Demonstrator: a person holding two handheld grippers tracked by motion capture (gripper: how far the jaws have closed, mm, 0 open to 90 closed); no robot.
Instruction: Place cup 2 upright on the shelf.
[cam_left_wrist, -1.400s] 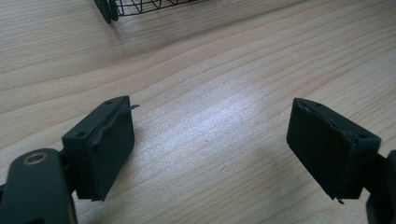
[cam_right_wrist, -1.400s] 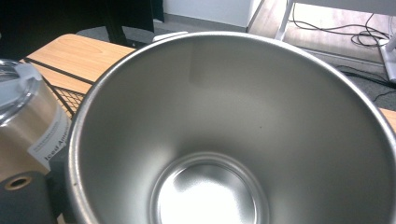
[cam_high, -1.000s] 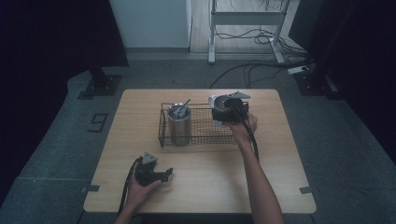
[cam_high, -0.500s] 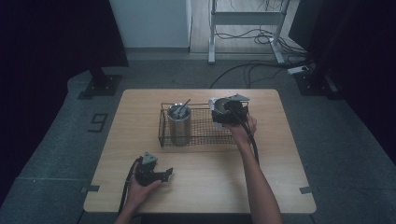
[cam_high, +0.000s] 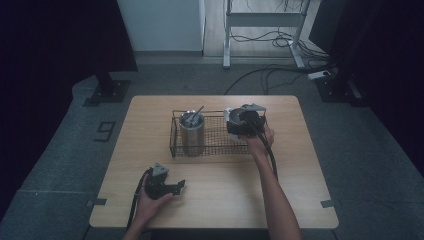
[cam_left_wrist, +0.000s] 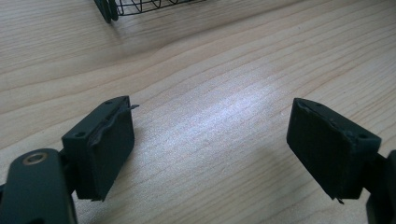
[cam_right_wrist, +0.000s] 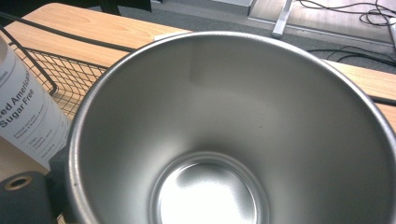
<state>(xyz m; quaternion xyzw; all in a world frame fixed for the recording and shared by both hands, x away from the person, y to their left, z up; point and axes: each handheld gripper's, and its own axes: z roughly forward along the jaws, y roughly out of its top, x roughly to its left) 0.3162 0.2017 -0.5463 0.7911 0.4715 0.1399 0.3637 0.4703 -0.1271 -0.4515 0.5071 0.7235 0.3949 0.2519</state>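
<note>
I am logging the table (cam_high: 210, 210): wire basket (cam_high: 210, 142) sitting at centre, toward the far edge. Cup (cam_high: 191, 132) standing in the basket's left end, utensil (cam_high: 196, 113) leaning inside it. Right gripper (cam_high: 243, 121) hanging over the basket's right end (steel cup (cam_right_wrist: 224, 140) and labelled bottle (cam_right_wrist: 23, 107) directly before it). Left gripper (cam_high: 162, 184) resting near the front-left edge, basket beyond.

The high view looked forward and down over the whole table (cam_high: 300, 200). The left gripper view sat low, facing along its jaws across bare wood toward the wire basket (cam_left_wrist: 140, 5) ahead. The right gripper view pressed close above a steel cup (cam_right_wrist: 224, 140), basket mesh beyond at its left, shared with both other views.
</note>
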